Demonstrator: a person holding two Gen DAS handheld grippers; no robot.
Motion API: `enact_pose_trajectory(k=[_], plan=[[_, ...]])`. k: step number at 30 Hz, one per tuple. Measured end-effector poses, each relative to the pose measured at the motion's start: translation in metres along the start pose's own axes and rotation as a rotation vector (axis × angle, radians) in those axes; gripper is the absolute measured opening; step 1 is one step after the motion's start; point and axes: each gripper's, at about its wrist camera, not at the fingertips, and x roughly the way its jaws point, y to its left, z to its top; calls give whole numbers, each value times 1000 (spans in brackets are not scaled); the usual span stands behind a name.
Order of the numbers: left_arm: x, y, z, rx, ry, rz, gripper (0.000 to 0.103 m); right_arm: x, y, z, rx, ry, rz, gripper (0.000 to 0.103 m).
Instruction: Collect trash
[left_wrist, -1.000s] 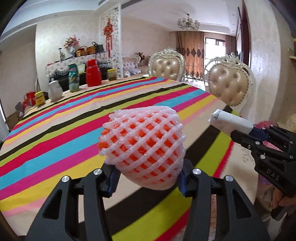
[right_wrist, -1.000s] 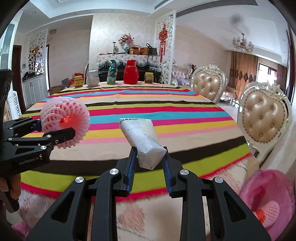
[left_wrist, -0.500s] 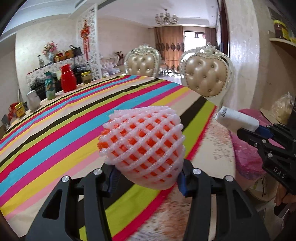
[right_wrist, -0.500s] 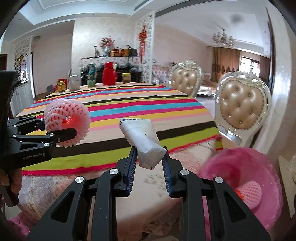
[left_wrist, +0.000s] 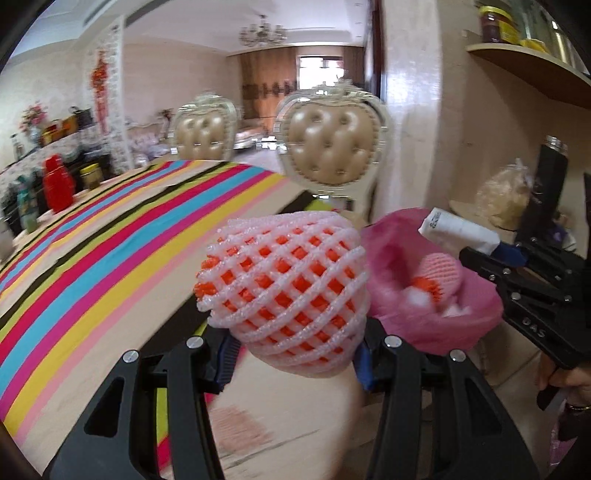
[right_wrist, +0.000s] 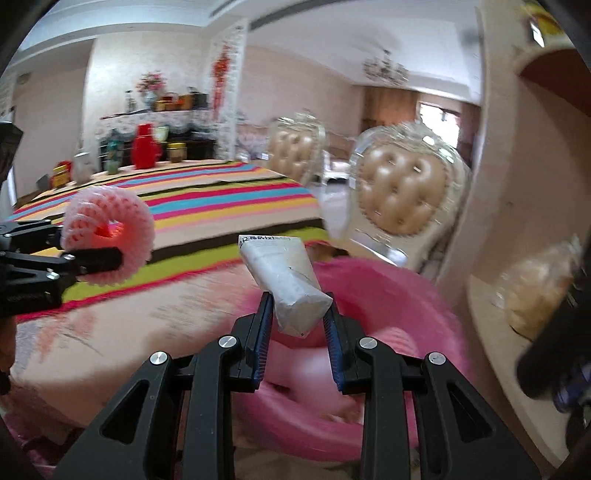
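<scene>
Pink foam fruit netting (left_wrist: 288, 295) is clamped in the jaws of the left gripper (left_wrist: 295, 354), beside the striped counter (left_wrist: 110, 251). A white crumpled tube (right_wrist: 284, 284) is pinched in the narrow jaws of the right gripper (right_wrist: 299, 332), above the pink-lined bin (right_wrist: 424, 332), where another foam net (left_wrist: 439, 273) lies. A padded chair (right_wrist: 402, 195) is seen just behind the bin.

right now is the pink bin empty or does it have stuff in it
Not empty: the pink bin already holds a foam fruit net.
</scene>
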Motion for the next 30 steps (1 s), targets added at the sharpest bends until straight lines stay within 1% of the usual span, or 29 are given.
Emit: enact_pose_trajectory(k=[3,6,7,11,13,14,15,16,17,18,19,21,22,25,26,28,30], plan=[[17,-23,14,36,3,-64,49,6,-28,-9,29,31,-73,28],[37,-45,28,69,10,-130,49,13,-47,-20,64,60,-92,28],[43,-53,32,82,14,-158,49,17,-53,-24,77,76,-91,28],[70,-79,52,131,26,-211,49,34,-63,-32,102,101,-71,28],[86,-90,63,140,39,-241,50,43,-70,-35,117,107,-47,30],[94,-95,69,142,42,-255,52,48,-72,-37,118,110,-33,32],[104,-101,77,148,42,-266,53,54,-74,-39,110,124,-24,38],[109,-104,80,151,42,-271,59,52,-75,-42,108,130,-32,49],[115,-108,84,158,48,-270,74,51,-77,-42,113,127,-43,55],[117,-109,87,160,50,-263,80,46,-78,-43,123,114,-51,64],[117,-110,88,161,39,-249,83,41,-81,-44,136,97,-55,66],[112,-107,88,163,28,-236,87,31,-89,-44,144,83,-76,66],[109,-104,86,161,25,-217,91,27,-91,-44,146,76,-83,66],[91,-83,77,131,-22,-133,99,11,-100,-38,195,26,-98,67],[85,-76,74,121,-38,-111,98,5,-100,-36,216,9,-94,68],[72,-58,66,104,-61,-69,98,-6,-98,-31,252,-27,-104,78],[61,-44,60,92,-70,-24,98,-15,-89,-24,251,-49,-131,82]])
